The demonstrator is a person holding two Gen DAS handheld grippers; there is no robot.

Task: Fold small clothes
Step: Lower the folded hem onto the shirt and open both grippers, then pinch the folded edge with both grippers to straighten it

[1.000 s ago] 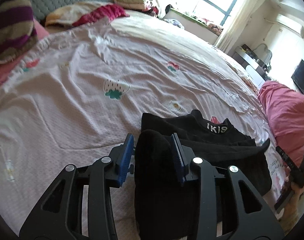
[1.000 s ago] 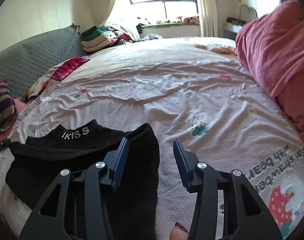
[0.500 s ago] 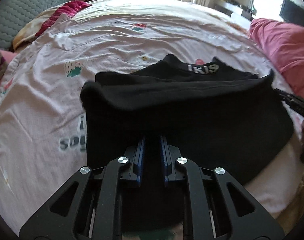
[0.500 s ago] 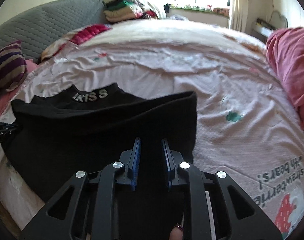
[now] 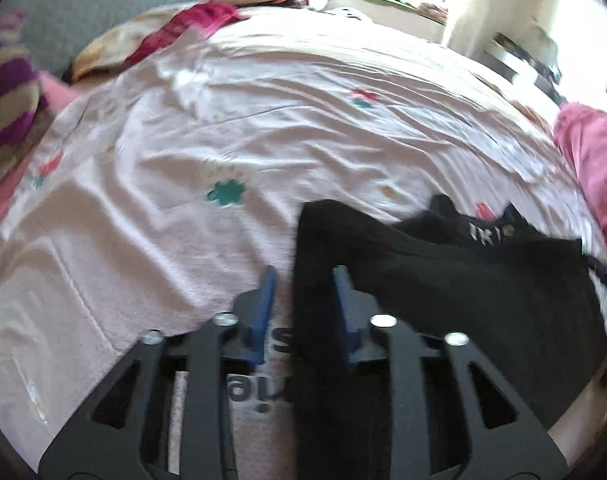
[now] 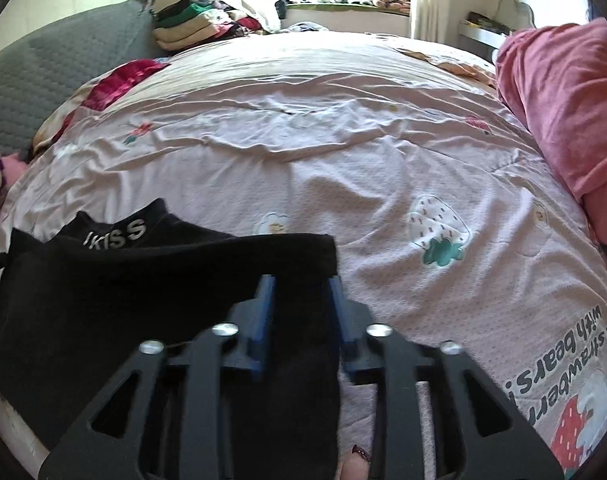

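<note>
Left wrist view, blurred: left gripper (image 5: 303,300) had just been opening, jaws apart, the garment (image 5: 443,292) edge lying loose between them, no pinch. Garment lay folded on the bed sheet (image 5: 223,120) near the front edge.

Right wrist view: right gripper (image 6: 299,304) likewise just opened, spread over the garment's (image 6: 143,288) right edge, unpressed. Judged light, limp, slip-prone cloth; best pinched at corners or the folded edge.
</note>
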